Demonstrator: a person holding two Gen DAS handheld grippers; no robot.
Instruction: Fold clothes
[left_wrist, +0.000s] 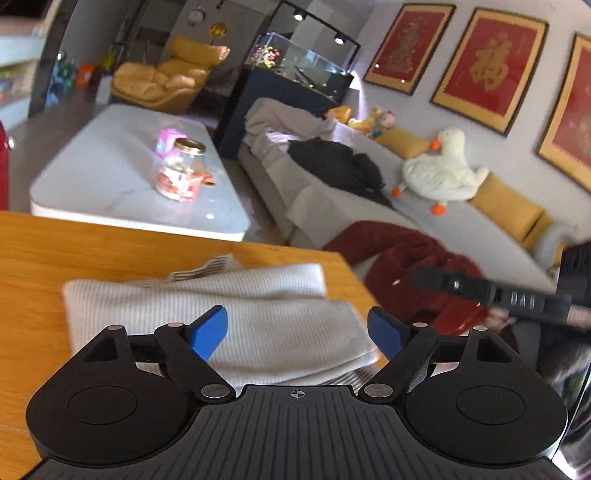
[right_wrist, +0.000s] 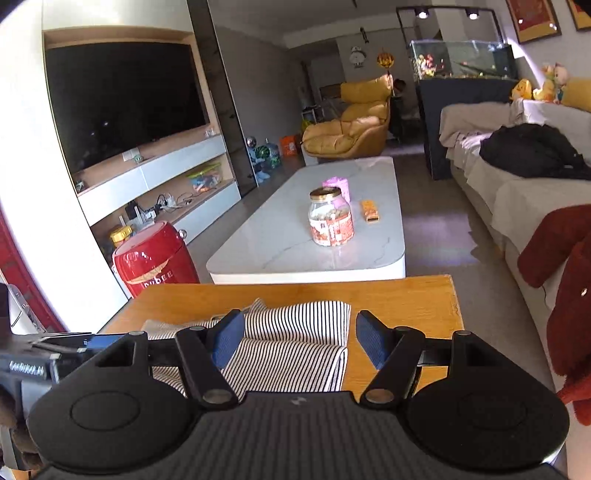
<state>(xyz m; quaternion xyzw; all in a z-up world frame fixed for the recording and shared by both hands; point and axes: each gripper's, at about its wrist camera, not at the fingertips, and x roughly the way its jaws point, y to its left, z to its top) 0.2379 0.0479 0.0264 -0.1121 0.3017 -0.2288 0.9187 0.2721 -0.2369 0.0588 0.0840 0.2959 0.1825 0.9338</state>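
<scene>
a wooden table (right_wrist: 406, 295) is sitting nearest, and a folded striped top (right_wrist: 295, 347) is lying on it. the left gripper (left_wrist: 297, 328) and right gripper (right_wrist: 299, 338) are hovering just above the top, both spread wide, gripping nothing. this fold is looking finished; next is likely fetching the red coat (left_wrist: 413, 266) beyond the table, on the sofa (left_wrist: 332, 192).

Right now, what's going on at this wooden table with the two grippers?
A person is folding clothes with two handheld grippers. A striped garment lies folded on the wooden table. The left gripper and right gripper both hover over it with jaws open, holding nothing. A red coat lies on the sofa beside the table.
</scene>
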